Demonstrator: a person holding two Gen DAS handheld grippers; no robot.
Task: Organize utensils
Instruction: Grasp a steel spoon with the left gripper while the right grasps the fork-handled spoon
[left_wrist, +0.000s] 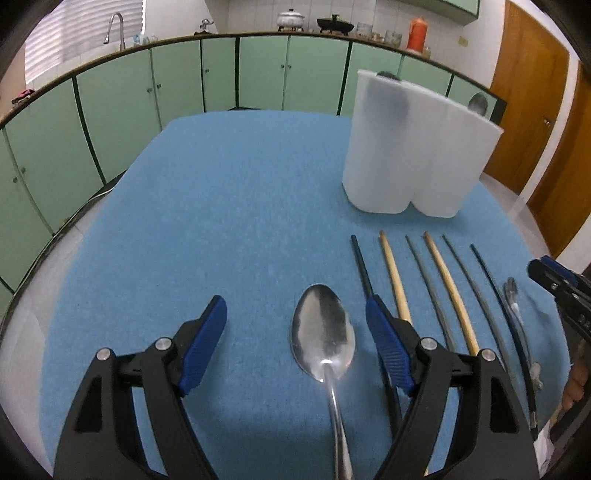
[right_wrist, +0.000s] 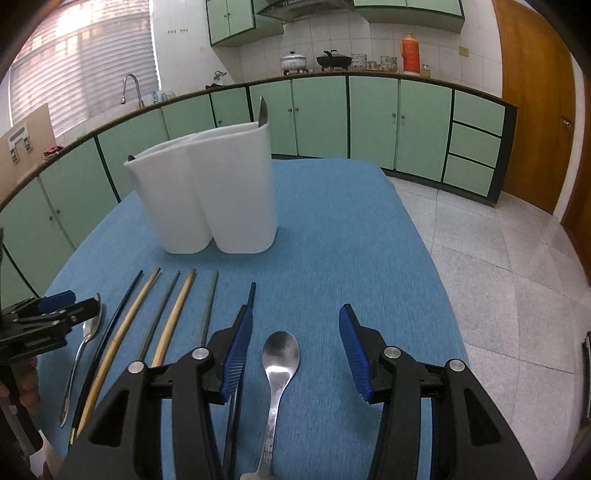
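Between the blue fingers (left_wrist: 205, 345) of the left gripper (left_wrist: 295, 325) lies a large spoon (left_wrist: 323, 332), bowl up, its handle running back toward six o'clock under the tool; the fingers stand wide apart and press on nothing. The right gripper (right_wrist: 293, 345) mirrors this — its fingers (right_wrist: 352, 352) are also spread, holding nothing, with a smaller spoon (right_wrist: 280, 356) lying between them, bowl toward twelve o'clock. Neither pair touches its spoon, as far as the views show.

Outward from there, a row of chopsticks (left_wrist: 395, 277) lies on the blue bench (left_wrist: 221, 184) between the two spoons: dark ones and pale wooden ones alternating, all pointing roughly at twelve. Beyond them, at about one o'clock from the left gripper and eleven from the right, a white divided holder (right_wrist: 207, 192) stands upright, well apart from the fingers, with a few utensil ends showing above its rim.

My reading is that the step in hand is the approach to a two-handed pick, one spoon each. Next, each hand likely needs to sink until the finger tips straddle a spoon's neck, close, then carry it up and over to a compartment — which one, I cannot tell. Flat metal on cloth may slip from the pads.
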